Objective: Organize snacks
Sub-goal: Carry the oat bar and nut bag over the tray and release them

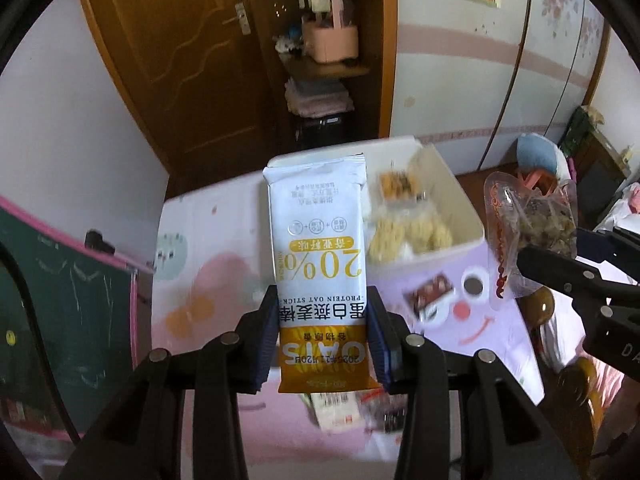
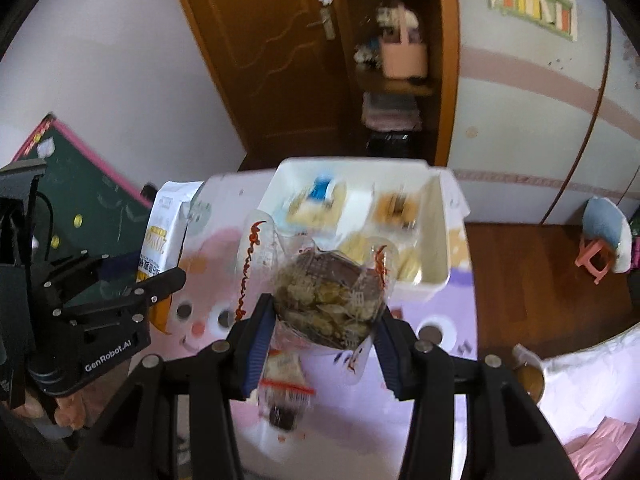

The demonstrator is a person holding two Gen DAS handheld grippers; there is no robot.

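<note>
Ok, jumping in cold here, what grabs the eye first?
The white-and-yellow oat stick packet clamped upright in the left tongs, dead centre of the left view. The right tongs pinch a clear packet of brownish snacks. Behind both, the white bin on the pink table already holds wrapped snacks.
</note>
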